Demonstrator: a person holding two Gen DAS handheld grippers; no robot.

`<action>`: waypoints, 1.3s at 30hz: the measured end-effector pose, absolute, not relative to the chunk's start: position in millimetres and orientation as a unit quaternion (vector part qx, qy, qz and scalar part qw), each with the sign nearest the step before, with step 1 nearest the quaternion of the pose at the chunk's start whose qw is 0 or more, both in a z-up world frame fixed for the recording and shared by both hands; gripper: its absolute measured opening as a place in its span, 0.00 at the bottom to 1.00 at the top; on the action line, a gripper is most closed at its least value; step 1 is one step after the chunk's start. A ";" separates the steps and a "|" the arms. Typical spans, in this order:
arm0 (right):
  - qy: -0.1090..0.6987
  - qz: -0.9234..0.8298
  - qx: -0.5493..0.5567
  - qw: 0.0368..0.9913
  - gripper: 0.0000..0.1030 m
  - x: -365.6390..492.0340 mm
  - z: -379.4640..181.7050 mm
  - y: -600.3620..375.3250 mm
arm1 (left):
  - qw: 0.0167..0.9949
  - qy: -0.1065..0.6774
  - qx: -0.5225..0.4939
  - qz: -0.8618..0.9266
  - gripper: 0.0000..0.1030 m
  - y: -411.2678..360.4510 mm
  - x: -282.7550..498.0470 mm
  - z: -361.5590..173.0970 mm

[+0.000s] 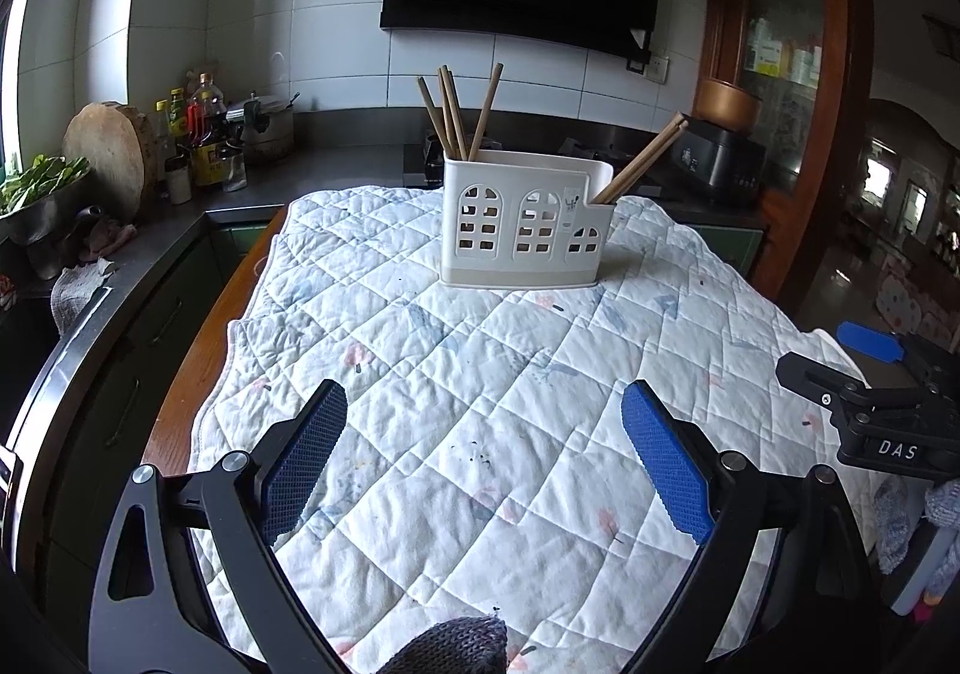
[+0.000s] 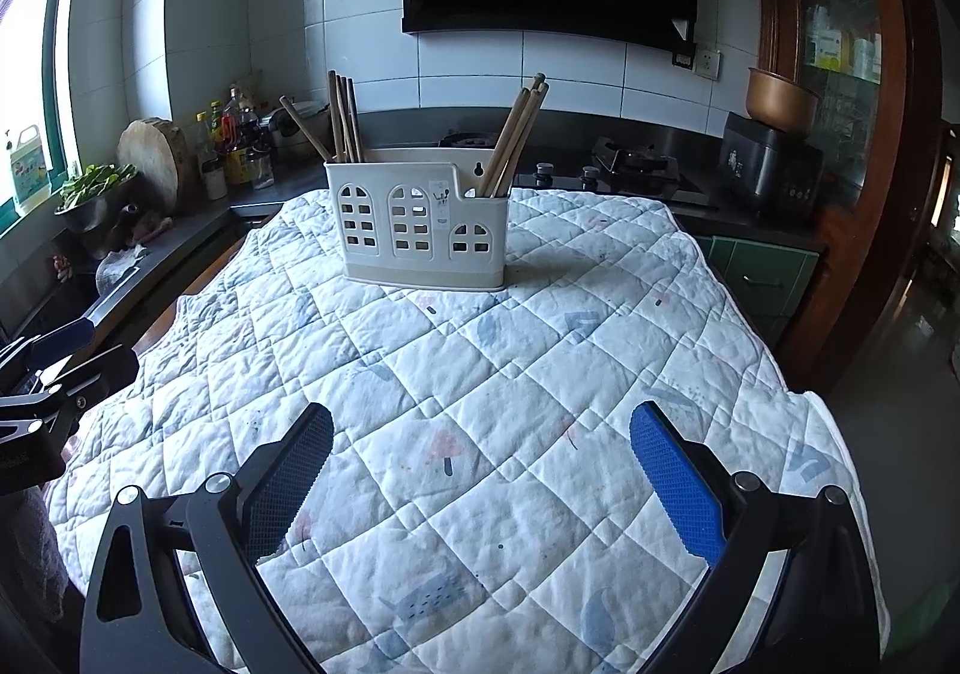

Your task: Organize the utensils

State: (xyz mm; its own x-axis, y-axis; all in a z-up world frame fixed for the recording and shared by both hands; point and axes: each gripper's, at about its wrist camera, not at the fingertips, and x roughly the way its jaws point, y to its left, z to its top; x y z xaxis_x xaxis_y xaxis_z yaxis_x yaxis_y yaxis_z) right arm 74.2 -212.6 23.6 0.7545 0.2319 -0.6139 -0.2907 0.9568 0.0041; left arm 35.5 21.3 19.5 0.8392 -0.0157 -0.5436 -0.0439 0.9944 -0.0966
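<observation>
— Where are the sticks we have to sort?

— They stand in the white plastic holder with little window holes (image 1: 521,221). It sits at the far end of the counter, on the white quilted cloth with small prints (image 1: 480,404). It is straight ahead of both tongs and well apart from them.

— Which way do the sticks point?

— The brown wooden chopsticks in the left slot (image 1: 459,113) stand nearly upright, fanned out a bit. The brown wooden chopsticks in the right, lower slot (image 1: 639,161) lean out to the right.

— Are the tongs holding anything?

— No. The left tongs (image 1: 485,458) are wide open with nothing between them. The right tongs (image 2: 480,479) are wide open and empty too.

— Which one is nearer?

— I think they are about the same. The holder looks a bit left of middle for the right tongs, so the leaning bunch may be the right one's job, but the bent picture makes that hard to tell.
</observation>
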 end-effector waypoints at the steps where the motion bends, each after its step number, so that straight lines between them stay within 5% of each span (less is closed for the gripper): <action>1: 0.321 0.138 -0.046 0.936 0.93 74.4 23.6 -212.6 | 0.957 0.284 -0.053 0.008 0.90 21.6 35.9 19.1; 39: 0.327 0.142 -0.047 0.933 0.93 74.8 20.6 -211.6 | 0.953 0.297 -0.055 0.006 0.90 19.7 38.6 10.5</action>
State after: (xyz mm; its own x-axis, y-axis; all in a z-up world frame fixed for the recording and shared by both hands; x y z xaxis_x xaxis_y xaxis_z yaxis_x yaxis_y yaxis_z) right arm 74.8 -211.6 20.6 0.7466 0.2334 -0.6229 -0.2949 0.9555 0.0046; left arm 38.6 19.7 10.5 0.8231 -0.0218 -0.5675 -0.0438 0.9938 -0.1017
